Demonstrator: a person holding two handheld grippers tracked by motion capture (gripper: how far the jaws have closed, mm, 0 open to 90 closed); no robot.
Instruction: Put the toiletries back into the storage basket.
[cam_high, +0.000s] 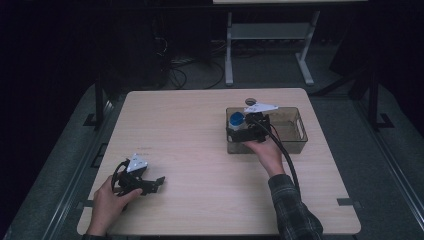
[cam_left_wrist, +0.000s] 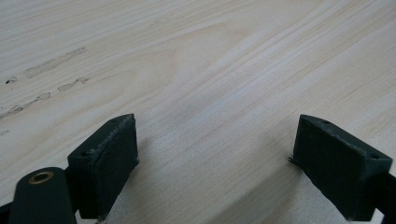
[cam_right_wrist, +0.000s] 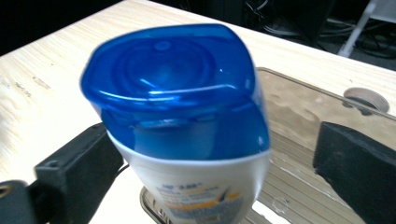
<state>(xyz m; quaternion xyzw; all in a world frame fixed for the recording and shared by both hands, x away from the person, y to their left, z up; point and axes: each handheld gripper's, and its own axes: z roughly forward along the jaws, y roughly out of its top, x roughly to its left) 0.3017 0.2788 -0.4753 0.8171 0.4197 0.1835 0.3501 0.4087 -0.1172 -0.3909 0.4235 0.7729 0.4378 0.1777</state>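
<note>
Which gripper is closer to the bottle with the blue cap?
The right one. The right gripper has its open jaws on either side of the bottle at the clear bin. The left gripper rests far away across the table, near its front left corner.

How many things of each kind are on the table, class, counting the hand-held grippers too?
Grippers: 2, the left gripper and the right gripper
Bottles: 1, a white bottle with a blue cap
Bins: 1, a clear bin
Total: 4
</note>
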